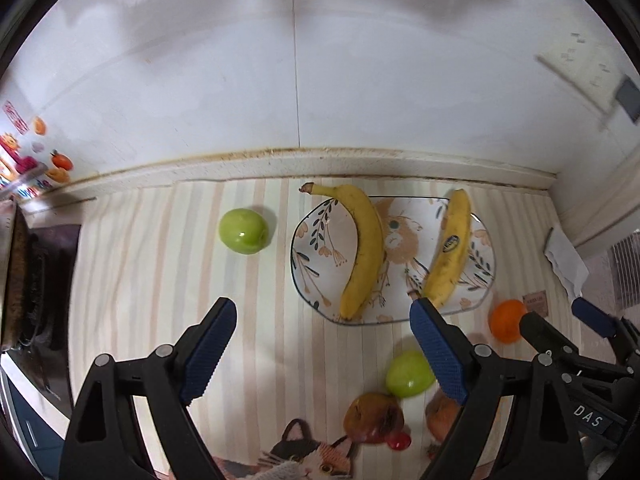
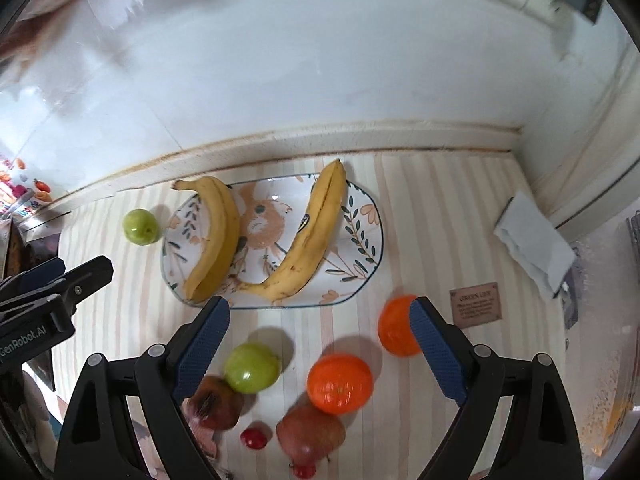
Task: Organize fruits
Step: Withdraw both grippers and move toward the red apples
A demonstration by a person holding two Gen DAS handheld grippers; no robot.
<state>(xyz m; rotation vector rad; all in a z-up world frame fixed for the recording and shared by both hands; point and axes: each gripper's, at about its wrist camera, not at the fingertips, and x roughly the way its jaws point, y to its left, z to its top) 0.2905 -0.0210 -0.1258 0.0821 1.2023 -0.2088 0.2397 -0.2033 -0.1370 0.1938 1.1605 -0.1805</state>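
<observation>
Both my tools hang spread and empty, left tool [image 1: 320,312] and right tool [image 2: 320,312]. Two curved yellow bananas [image 2: 214,236] lie on the glossy painted plate [image 2: 360,216]; round oranges [image 2: 340,384] and smooth green apples [image 2: 252,368] dot the striped tabletop [image 2: 420,208].

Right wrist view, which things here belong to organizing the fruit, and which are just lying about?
Part of the job:
- two bananas on the patterned plate
- two green apples
- two oranges
- reddish fruits and a small red one

Lying about:
- folded white paper
- brown label card
- striped table mat
</observation>
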